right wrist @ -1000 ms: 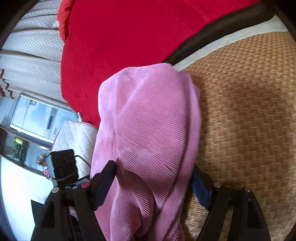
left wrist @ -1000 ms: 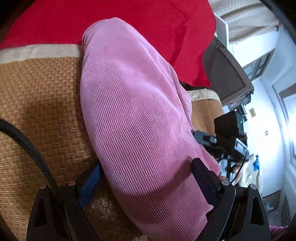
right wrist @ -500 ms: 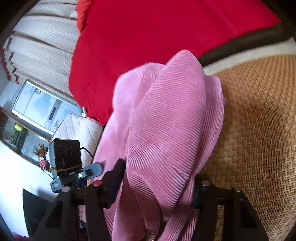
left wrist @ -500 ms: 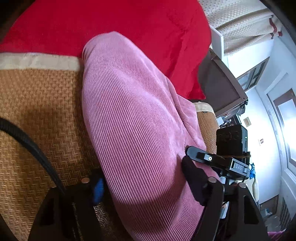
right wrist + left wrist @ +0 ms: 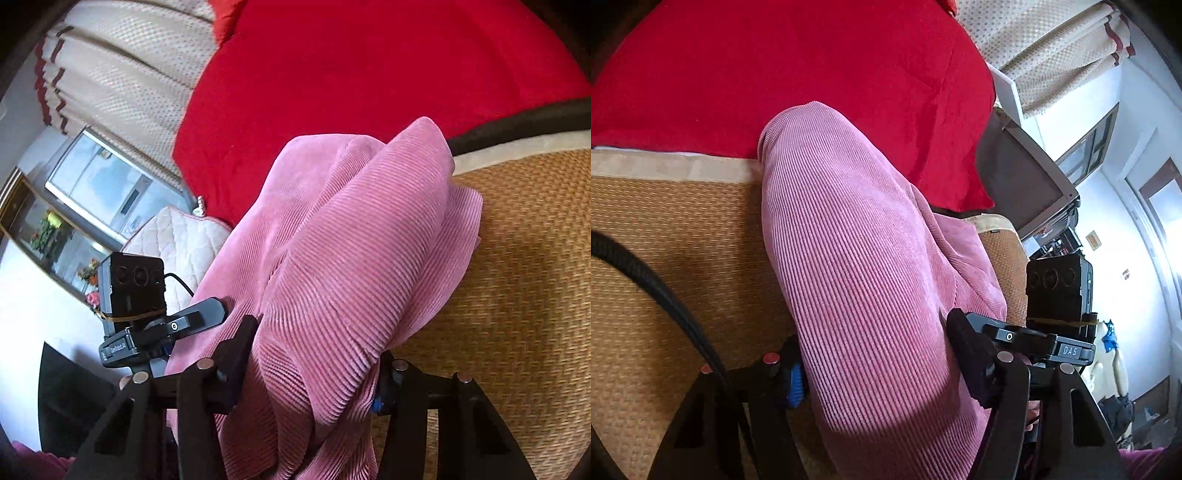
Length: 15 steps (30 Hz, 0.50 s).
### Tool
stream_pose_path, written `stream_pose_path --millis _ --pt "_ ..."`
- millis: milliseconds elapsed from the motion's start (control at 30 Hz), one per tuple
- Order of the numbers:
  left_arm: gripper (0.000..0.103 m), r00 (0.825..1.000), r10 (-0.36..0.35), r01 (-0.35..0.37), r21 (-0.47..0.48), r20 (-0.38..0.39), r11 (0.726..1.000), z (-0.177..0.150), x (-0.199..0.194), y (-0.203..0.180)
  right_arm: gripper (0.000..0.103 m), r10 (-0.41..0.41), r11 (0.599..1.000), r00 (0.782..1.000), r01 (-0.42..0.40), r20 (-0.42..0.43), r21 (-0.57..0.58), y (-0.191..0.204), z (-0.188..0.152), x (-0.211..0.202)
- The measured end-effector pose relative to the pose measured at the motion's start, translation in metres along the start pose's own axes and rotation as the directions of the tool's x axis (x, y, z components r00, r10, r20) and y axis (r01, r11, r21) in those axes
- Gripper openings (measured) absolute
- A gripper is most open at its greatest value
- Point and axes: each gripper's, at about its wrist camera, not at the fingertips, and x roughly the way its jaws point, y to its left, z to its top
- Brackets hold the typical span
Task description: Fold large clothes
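Observation:
A pink corduroy garment point(image 5: 857, 240) lies bunched in a long roll over a woven tan mat point(image 5: 683, 229). My left gripper point(image 5: 877, 354) has this roll between its fingers. Its jaws are closing and the pads press into the cloth from both sides. In the right wrist view the same garment point(image 5: 351, 240) rises in folds off the mat point(image 5: 517, 258). My right gripper point(image 5: 316, 354) is also closing, and its pads squeeze a thick bundle of the cloth. The right gripper's camera box point(image 5: 1058, 291) shows beside the roll's right edge. The garment's lower end is hidden below both views.
A red blanket point(image 5: 794, 66) covers the far side behind the mat. A black cable point(image 5: 665, 295) crosses the mat at the left. Dotted curtains point(image 5: 129, 74), a white quilted cushion point(image 5: 177, 240) and a dark grey panel point(image 5: 1015, 177) stand off the bed's end.
Both grippers' jaws have narrowed onto the pink garment and risen with it. The cloth has bunched higher off the mat, and the two grippers have drawn closer together.

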Motion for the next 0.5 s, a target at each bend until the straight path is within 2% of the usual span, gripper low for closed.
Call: stream_pose_path --millis 133,200,233,300,333,367,433,500 --pt "0.067 0.999 0.034 -0.034 0.011 0.005 0.999 -0.006 -0.008 0.000 0.053 0.011 1.000 1.000 -0.011 -0.018 -0.024 0.007 -0.006 0.007" --pt "0.068 0.996 0.088 -0.087 0.010 -0.026 0.996 -0.012 -0.003 0.005 0.053 0.007 1.000 0.999 -0.008 -0.032 -0.029 0.008 -0.009 0.013" --pt "0.068 0.989 0.134 -0.134 0.003 -0.064 0.991 -0.017 0.004 0.010 0.053 -0.004 1.000 0.999 0.003 -0.046 -0.020 0.005 -0.011 0.018" --pt "0.077 0.971 0.208 -0.210 -0.004 -0.117 0.978 -0.024 0.020 0.017 0.054 -0.050 0.999 0.994 0.050 -0.099 -0.006 -0.004 -0.013 0.031" --pt "0.078 0.967 0.219 -0.223 -0.016 -0.130 0.975 -0.025 0.024 0.022 0.059 -0.072 0.997 0.989 0.073 -0.125 0.003 -0.011 -0.014 0.036" --pt "0.080 0.967 0.217 -0.222 -0.026 -0.131 0.975 -0.025 0.023 0.023 0.067 -0.084 0.996 0.985 0.088 -0.154 0.021 -0.016 -0.015 0.042" --pt "0.080 0.968 0.218 -0.222 -0.015 -0.123 0.975 -0.022 0.018 0.022 0.068 -0.075 0.995 0.982 0.086 -0.174 0.057 -0.020 -0.014 0.044" --pt "0.079 0.965 0.250 -0.249 0.020 -0.084 0.968 -0.019 0.007 0.016 0.068 -0.102 0.993 0.981 0.109 -0.163 0.039 -0.015 -0.010 0.035"
